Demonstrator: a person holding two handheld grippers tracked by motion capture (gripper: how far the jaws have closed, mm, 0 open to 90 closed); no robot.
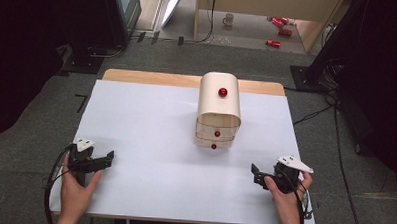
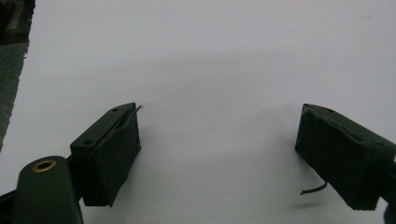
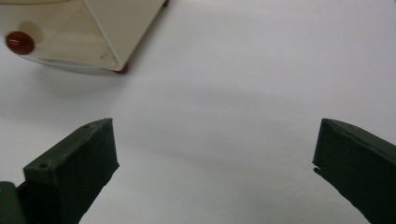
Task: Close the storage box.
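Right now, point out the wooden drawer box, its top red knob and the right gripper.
wooden drawer box (image 1: 212, 100), high view, on its curved top.
top red knob (image 1: 222, 92), high view, knob's centre.
right gripper (image 3: 215, 163), right gripper view, midway between its open jaws.

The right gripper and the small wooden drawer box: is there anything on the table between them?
No. In the high view, only bare white table lies between the right gripper and the drawer box. The right gripper view shows the same bare stretch.

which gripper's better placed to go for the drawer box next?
Probably the right gripper. Its open jaws point toward the cream wooden drawer box with red knobs, and the box sits at the upper left of its own view. The left gripper, also open, faces bare white tabletop and sits farther off.
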